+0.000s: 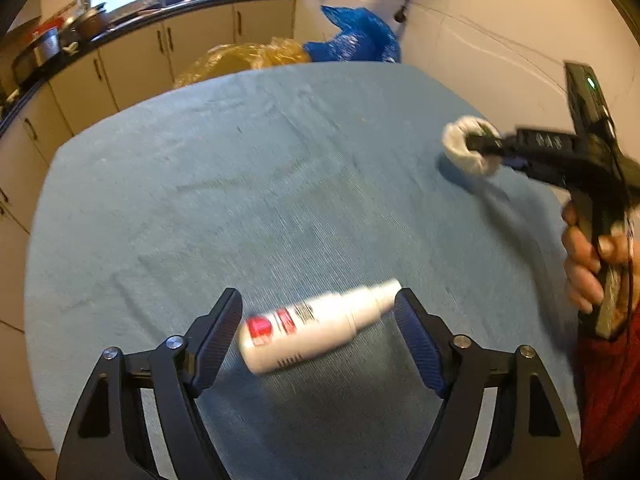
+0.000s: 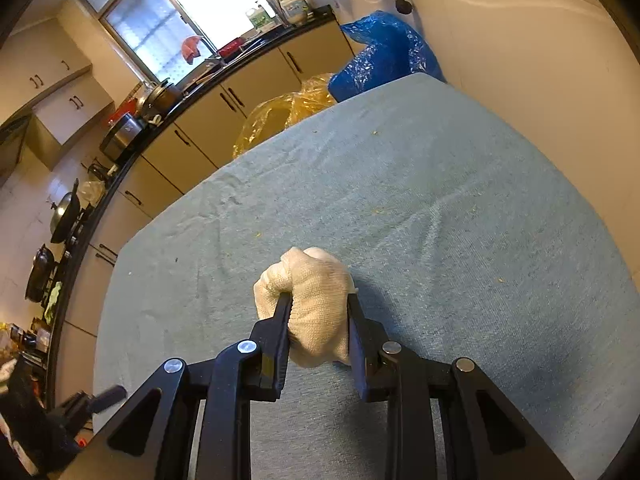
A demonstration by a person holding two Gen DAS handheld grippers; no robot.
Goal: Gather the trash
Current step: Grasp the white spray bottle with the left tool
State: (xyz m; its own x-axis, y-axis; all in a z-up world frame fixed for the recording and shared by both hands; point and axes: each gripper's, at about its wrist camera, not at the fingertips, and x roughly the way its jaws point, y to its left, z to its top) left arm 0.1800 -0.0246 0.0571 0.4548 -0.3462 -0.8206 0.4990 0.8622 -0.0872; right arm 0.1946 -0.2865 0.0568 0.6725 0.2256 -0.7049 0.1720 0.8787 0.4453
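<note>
A white spray bottle (image 1: 316,326) with a red label lies on its side on the blue tablecloth (image 1: 240,184), between the fingers of my left gripper (image 1: 318,308), which is open around it. My right gripper (image 2: 318,300) is shut on a crumpled white paper towel (image 2: 312,300) and holds it just above the cloth. The towel (image 1: 468,148) and the right gripper (image 1: 486,144) also show in the left wrist view at the table's right side.
A blue plastic bag (image 1: 356,38) and a yellow plastic bag (image 1: 244,58) stand open beyond the table's far edge. Kitchen cabinets (image 1: 132,56) with a black counter run along the left. A white wall (image 1: 500,40) is at the right. Small crumbs (image 2: 376,211) dot the cloth.
</note>
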